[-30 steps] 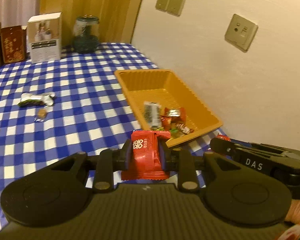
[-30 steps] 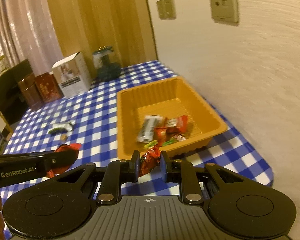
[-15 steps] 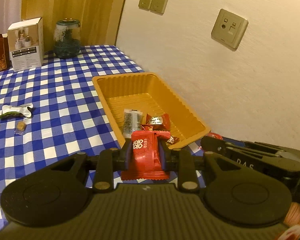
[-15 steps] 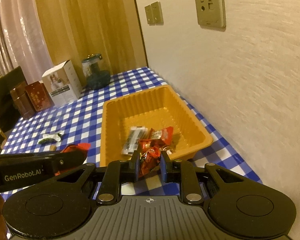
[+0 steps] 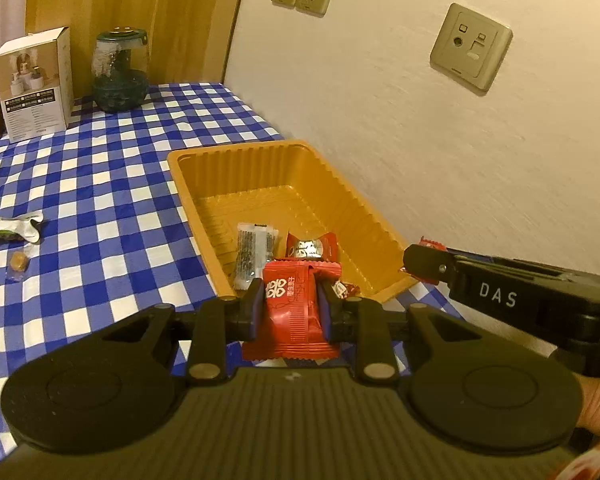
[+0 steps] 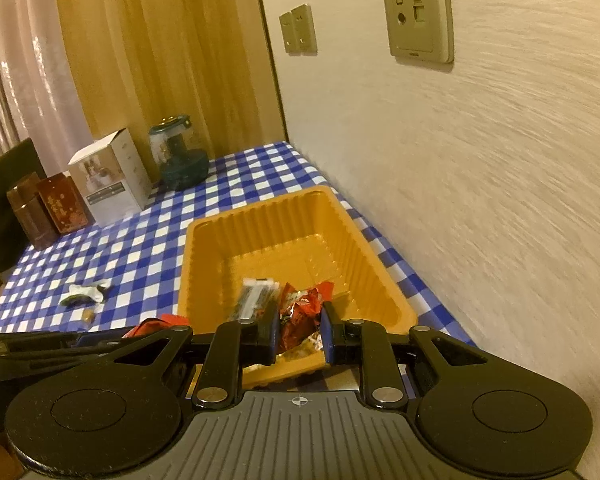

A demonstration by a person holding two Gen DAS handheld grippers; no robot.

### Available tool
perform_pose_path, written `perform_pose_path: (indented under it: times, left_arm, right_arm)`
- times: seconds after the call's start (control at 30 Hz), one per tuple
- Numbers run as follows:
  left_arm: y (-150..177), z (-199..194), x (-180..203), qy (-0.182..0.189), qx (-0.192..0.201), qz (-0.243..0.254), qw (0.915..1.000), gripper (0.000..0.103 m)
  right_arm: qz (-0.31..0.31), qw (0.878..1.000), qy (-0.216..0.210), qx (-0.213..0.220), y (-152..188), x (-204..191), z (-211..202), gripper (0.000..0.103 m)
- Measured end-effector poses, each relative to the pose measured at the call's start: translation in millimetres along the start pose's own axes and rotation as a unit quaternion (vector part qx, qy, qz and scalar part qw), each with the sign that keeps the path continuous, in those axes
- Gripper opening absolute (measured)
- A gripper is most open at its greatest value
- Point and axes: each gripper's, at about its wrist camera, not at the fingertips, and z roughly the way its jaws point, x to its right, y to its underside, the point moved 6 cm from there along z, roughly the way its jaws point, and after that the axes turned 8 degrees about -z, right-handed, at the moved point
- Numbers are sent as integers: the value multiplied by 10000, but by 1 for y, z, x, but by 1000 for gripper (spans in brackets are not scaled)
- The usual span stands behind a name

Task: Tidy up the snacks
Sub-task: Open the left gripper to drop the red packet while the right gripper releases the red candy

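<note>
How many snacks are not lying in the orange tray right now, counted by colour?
Red: 2, a red packet in the left claw and a crumpled red wrapper in the right claw
White and green: 1, a twisted wrapper on the checked cloth
Amber: 1, a small sweet on the cloth
Total: 4
</note>
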Motion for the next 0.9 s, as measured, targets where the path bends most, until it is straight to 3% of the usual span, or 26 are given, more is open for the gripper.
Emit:
perform_pose_path:
  times: [0.7,0.77,0.8,0.9]
  left_arm:
    - [-22,49,-8,175,-34,-101,9998,25]
    - [-22,54,-7,222,-74,-62,9997,30]
    - [-22,55,-7,222,-67,-55,9997,38]
    - [-22,52,-13,125,21,-45,9999,39]
  right_arm:
    - [58,9998,116,-133,-12,15,43,21]
    - [88,9998,126,-150,-12,17,45,21]
    - [103,9997,123,-160,-11,17,46,21]
    - [113,9997,118,-178,-10,17,47,21]
